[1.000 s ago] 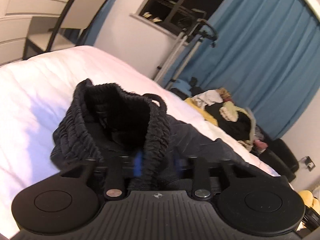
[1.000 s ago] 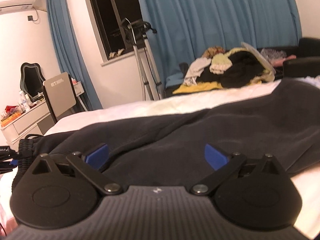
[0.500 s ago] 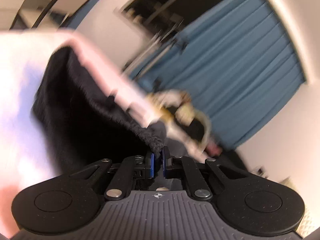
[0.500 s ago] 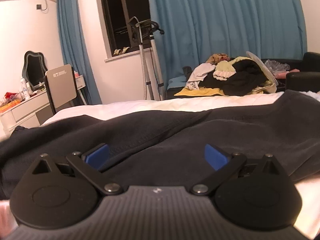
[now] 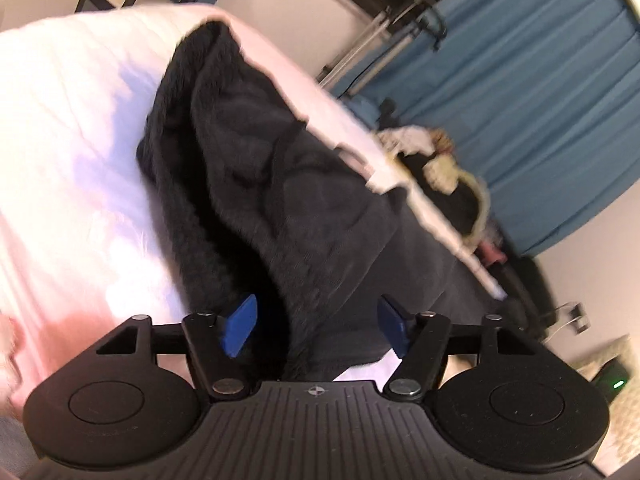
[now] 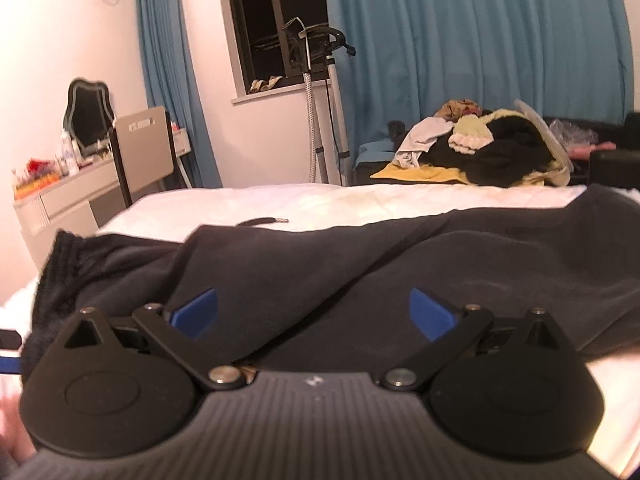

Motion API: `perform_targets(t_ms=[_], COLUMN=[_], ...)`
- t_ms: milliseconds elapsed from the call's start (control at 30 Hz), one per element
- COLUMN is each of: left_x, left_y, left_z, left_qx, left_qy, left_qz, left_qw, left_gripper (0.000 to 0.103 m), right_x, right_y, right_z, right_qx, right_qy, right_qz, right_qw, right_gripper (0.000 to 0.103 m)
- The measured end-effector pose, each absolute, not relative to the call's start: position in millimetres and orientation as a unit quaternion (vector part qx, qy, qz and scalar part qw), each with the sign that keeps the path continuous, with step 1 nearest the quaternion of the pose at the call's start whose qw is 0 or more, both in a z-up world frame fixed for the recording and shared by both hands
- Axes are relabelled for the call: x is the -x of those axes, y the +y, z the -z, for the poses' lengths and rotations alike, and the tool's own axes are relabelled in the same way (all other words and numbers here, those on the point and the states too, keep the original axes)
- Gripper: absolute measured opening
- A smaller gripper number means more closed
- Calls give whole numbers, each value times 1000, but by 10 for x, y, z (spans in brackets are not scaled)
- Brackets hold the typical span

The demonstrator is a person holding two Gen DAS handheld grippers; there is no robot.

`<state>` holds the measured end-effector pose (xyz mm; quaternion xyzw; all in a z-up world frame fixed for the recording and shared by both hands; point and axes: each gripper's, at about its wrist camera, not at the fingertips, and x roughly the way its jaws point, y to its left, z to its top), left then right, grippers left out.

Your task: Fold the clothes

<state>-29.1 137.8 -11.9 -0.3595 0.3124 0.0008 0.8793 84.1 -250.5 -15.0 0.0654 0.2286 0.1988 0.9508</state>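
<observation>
Black fleece trousers (image 5: 280,184) lie across the white bed (image 5: 72,128), the waistband end bunched toward the far left edge. My left gripper (image 5: 316,328) hovers low over the near edge of this cloth; its jaws are opening, and a fold of the fabric rises between the blue pads (image 5: 240,324) without being pinched. In the right wrist view the same trousers (image 6: 360,264) stretch across the bed (image 6: 320,204). My right gripper (image 6: 314,312) stands open just above the dark cloth, pads apart. A drawstring tip (image 6: 262,222) lies on the sheet behind.
Beyond the bed stands a pile of clothes (image 6: 480,148) on a low seat, before blue curtains (image 6: 460,48). A garment steamer stand (image 6: 316,92) is by the window. A chair (image 6: 140,148) and a dresser (image 6: 60,196) stand at the left.
My left gripper was shut on the trousers' waistband edge and lifted it; now its jaws have parted and the cloth lies dropped. In the right view the waistband end has come to rest at the left.
</observation>
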Motion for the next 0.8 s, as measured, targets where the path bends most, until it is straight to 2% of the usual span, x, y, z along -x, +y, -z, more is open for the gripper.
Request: perform_targets(t_ms=[133, 233, 400, 500, 733, 800], left_x=[113, -210, -791, -1097, -1816, -2057], left_y=[1696, 2023, 2696, 2913, 3073, 2995], left_z=[-127, -229, -67, 97, 184, 174], left_qx=[363, 379, 509, 550, 543, 503], left_qy=[282, 276, 258, 255, 311, 350], left_qz=[-19, -56, -65, -71, -101, -106], left_qw=[888, 881, 818, 792, 773, 783], left_gripper=[82, 83, 81, 81, 76, 68], right_x=[-816, -864, -1065, -1242, -1516, -1549], right_y=[-2460, -2409, -2462, -2603, -2823, -2847], right_z=[118, 146, 277, 401, 668, 703], right_qx=[-73, -77, -98, -153, -228, -242], right_qy=[227, 233, 252, 280, 326, 332], right_qz=[-210, -220, -207, -192, -150, -146], right_qw=[948, 944, 940, 928, 905, 900], right_gripper=[103, 103, 103, 103, 103, 103])
